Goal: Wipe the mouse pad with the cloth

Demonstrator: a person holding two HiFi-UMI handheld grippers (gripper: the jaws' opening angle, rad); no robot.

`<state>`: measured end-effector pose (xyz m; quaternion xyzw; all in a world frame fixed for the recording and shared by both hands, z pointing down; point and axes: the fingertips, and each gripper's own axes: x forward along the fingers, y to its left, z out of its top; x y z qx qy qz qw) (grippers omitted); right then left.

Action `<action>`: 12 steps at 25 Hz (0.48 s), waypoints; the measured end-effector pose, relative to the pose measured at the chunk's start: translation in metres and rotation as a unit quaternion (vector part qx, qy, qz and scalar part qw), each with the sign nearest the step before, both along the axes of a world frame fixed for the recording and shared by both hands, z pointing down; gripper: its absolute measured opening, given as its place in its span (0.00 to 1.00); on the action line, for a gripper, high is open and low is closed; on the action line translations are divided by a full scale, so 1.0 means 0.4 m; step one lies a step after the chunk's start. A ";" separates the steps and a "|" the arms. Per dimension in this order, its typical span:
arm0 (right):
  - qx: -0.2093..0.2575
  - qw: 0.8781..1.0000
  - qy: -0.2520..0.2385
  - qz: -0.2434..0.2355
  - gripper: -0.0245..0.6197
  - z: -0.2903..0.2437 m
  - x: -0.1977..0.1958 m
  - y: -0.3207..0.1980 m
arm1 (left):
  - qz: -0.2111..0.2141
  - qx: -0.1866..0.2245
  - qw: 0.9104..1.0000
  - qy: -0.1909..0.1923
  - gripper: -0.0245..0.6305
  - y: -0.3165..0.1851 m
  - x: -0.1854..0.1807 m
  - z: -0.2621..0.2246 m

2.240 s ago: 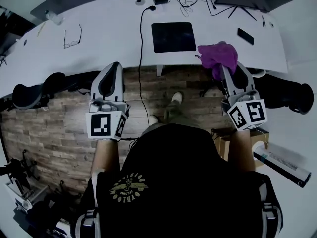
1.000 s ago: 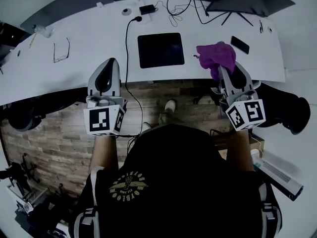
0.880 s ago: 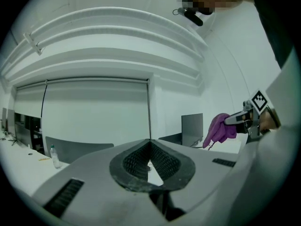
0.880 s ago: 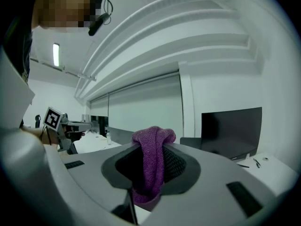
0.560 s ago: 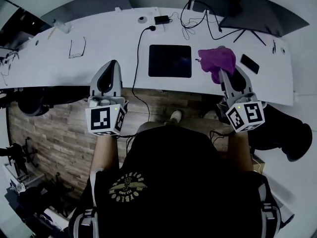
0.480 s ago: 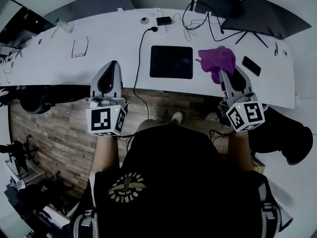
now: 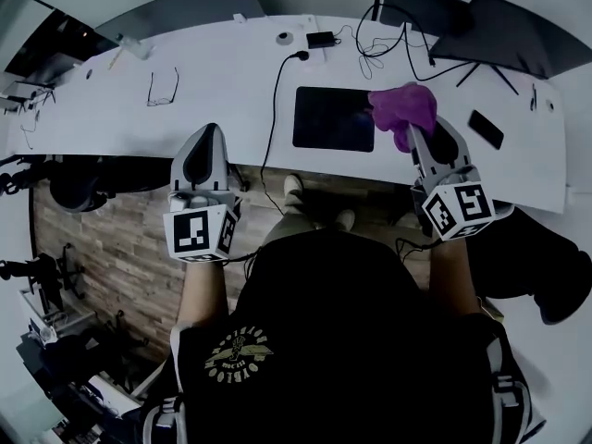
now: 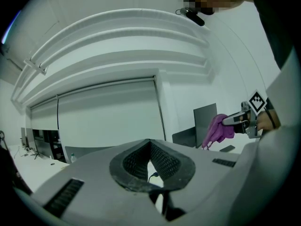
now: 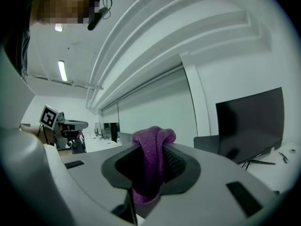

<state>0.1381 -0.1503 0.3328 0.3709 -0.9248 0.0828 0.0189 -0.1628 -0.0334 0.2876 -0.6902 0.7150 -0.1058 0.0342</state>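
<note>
Overhead, one purple cloth (image 7: pixel 404 107) pinched in right claw (image 7: pixel 413 134), left claw (image 7: pixel 211 129) closed empty, one mouse pad (image 7: pixel 328 118).

A long white desk (image 7: pixel 222 91) carries a black rectangular mouse pad (image 7: pixel 334 118) near its front edge. Wire-framed glasses (image 7: pixel 162 88) lie toward the left end, a black phone (image 7: pixel 486 129) toward the right, and a black power adapter (image 7: pixel 323 39) at the back edge.

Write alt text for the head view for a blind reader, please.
The right tongs grip a purple cloth at the right edge of a black mouse pad on a white desk; the left tongs are shut, empty.
</note>
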 end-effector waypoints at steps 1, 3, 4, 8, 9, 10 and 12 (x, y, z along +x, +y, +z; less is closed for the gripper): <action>0.000 1.000 0.001 0.002 0.18 -0.002 -0.005 -0.005 | 0.002 0.000 1.000 0.002 0.04 -0.009 -0.007 0.002; 0.002 1.000 0.002 0.010 0.18 -0.008 -0.008 -0.019 | 0.009 0.001 1.000 0.004 0.04 -0.035 -0.015 0.004; 0.002 1.000 0.003 0.015 0.18 -0.010 -0.007 -0.027 | 0.015 0.001 1.000 0.005 0.04 -0.052 -0.016 0.004; -0.001 0.999 0.009 0.039 0.18 -0.010 -0.002 -0.061 | 0.047 0.002 0.999 0.005 0.04 -0.132 -0.011 0.003; -0.002 0.999 0.010 0.045 0.18 -0.009 -0.004 -0.071 | 0.055 0.002 0.998 0.006 0.04 -0.154 -0.013 0.002; -0.004 0.999 0.012 0.050 0.18 -0.008 -0.010 -0.079 | 0.062 0.001 0.998 0.006 0.04 -0.173 -0.016 0.002; -0.008 0.998 0.014 0.059 0.18 -0.009 -0.027 -0.091 | 0.076 -0.004 0.997 0.010 0.04 -0.204 -0.028 0.004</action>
